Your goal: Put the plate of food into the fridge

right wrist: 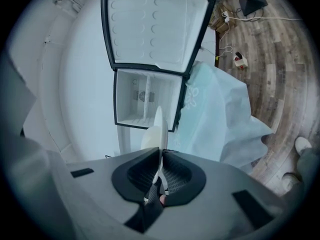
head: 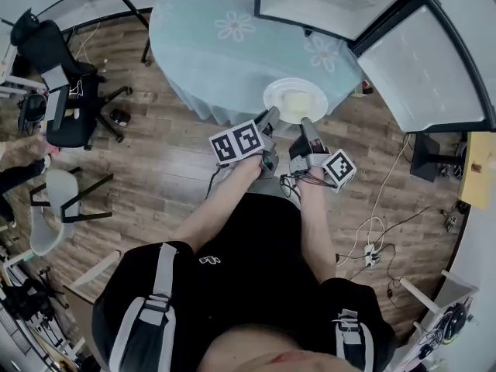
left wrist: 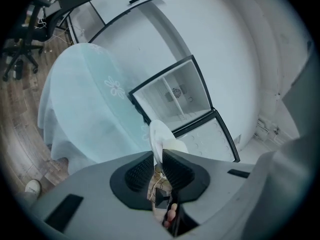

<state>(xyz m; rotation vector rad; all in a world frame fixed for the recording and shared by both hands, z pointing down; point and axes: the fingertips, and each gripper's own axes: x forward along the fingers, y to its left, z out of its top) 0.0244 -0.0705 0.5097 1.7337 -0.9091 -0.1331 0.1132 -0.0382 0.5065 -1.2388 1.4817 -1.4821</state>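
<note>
Plate rim pinched in left tool and right tool.

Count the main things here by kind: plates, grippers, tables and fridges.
Round white plate of pale food: 1
Grey handheld grippers: 2, the left gripper and the right gripper, jaws shut on the plate's rim
Round table under a pale blue flowered cloth: 1
White fridge, door open: 1
Total: 5
</note>
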